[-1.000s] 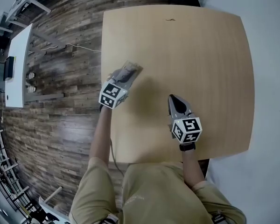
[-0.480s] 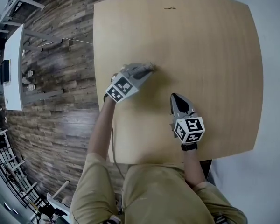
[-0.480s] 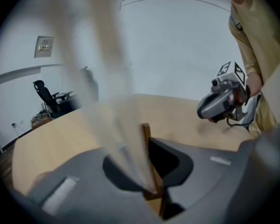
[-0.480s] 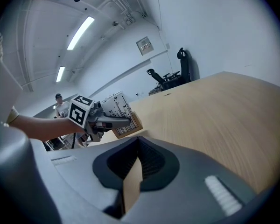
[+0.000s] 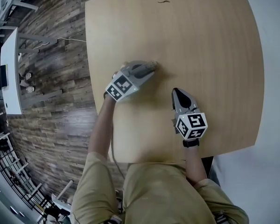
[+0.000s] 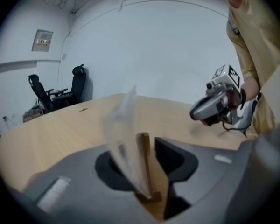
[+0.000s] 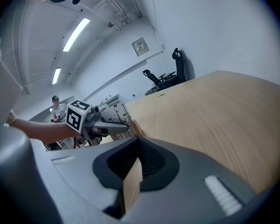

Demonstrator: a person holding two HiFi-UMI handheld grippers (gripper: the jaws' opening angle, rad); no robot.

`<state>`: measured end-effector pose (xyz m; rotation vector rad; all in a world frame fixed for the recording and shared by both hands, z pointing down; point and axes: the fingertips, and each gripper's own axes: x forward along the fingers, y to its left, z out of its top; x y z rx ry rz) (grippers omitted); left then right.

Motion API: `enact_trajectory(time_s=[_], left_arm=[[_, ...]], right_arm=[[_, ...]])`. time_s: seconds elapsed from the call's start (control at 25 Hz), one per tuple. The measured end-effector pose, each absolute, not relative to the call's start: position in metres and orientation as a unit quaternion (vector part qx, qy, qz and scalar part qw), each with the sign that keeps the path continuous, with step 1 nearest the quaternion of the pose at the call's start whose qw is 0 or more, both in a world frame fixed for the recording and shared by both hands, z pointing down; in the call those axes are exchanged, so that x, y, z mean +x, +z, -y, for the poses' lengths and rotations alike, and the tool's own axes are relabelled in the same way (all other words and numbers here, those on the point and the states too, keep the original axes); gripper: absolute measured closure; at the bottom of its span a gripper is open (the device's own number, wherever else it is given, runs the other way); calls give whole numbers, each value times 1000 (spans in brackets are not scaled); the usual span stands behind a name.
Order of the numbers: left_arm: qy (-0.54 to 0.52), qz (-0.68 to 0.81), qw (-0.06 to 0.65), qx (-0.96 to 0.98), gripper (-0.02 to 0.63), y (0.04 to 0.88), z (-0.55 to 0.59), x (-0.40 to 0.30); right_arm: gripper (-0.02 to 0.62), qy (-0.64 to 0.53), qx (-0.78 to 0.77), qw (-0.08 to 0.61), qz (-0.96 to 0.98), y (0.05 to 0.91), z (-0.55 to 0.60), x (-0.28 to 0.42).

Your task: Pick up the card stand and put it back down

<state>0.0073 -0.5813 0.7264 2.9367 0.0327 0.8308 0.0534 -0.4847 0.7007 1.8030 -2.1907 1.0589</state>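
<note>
The card stand, a clear panel (image 6: 123,125) in a small wooden base (image 6: 143,171), stands upright on the table between the jaws of my left gripper (image 6: 140,146). These jaws have just been opening. A strip of table shows between the wooden base and the right jaw, so the pads no longer press on it. In the head view my left gripper (image 5: 149,69) lies low over the table's left half. My right gripper (image 5: 178,93) hovers nearer the front edge, its jaws (image 7: 139,141) meeting at the tips with nothing between them. From there the stand's base (image 7: 136,128) shows at the left gripper's tip.
The light wooden table (image 5: 214,55) has its left edge close to my left arm. A small dark scrap (image 5: 164,1) lies near its far edge. Plank floor and a white desk (image 5: 9,69) lie to the left. Office chairs (image 6: 77,80) stand beyond the table.
My left gripper has swung right over the table and come down with the card stand. Its jaws now stand slightly apart. The right gripper has sunk a little.
</note>
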Motion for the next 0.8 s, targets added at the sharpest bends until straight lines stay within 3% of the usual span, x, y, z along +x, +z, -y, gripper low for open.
enact_trajectory(time_s=[0.08,0.2,0.48,0.8], left_arm=[[258,-11,72,963,356,720,579,8],[261,8,84,962,244,719,580,-1],[247,64,87,963,222,686,564,-37],[203,114,70,970,252,625,511,-71]], right_arm=[[592,349,596,56,721,699,482,56],[592,346,597,57,721,697,474,53],[592,316,606,52,728,666,451,38],[592,253,619,46,742,595,411,12]])
